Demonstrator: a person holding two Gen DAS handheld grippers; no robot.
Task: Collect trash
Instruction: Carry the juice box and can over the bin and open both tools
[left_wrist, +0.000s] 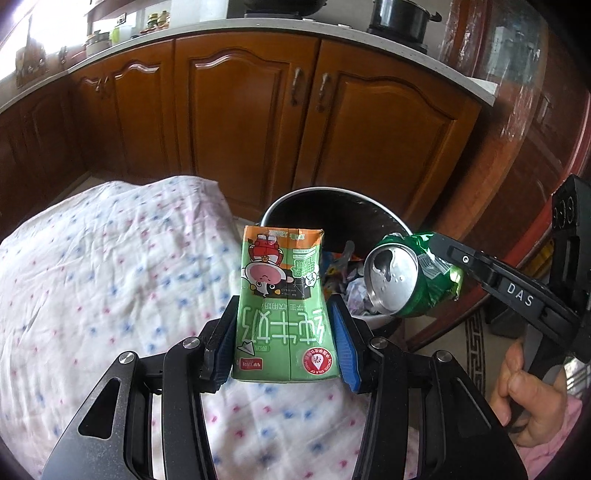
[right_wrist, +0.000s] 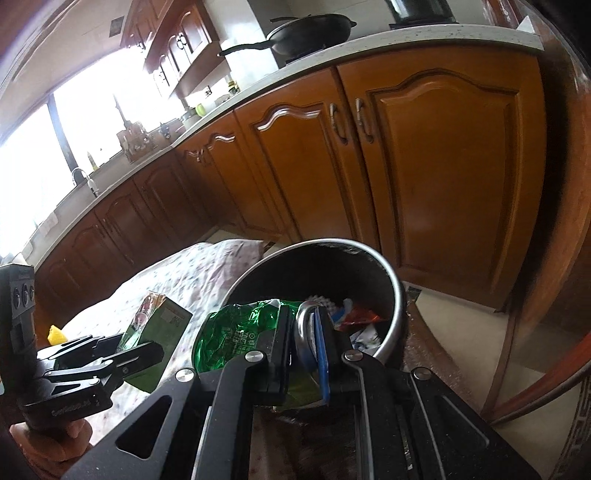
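**A:** What was each tool holding?

**B:** The left gripper clamped a green milk carton above the cloth-covered table; the right gripper pinched a crushed green can by its crumpled side, near the trash bin's rim.

**A:** The risk?

**B:** Releasing early. The carton looked short of the bin's mouth and would likely have landed on the table.
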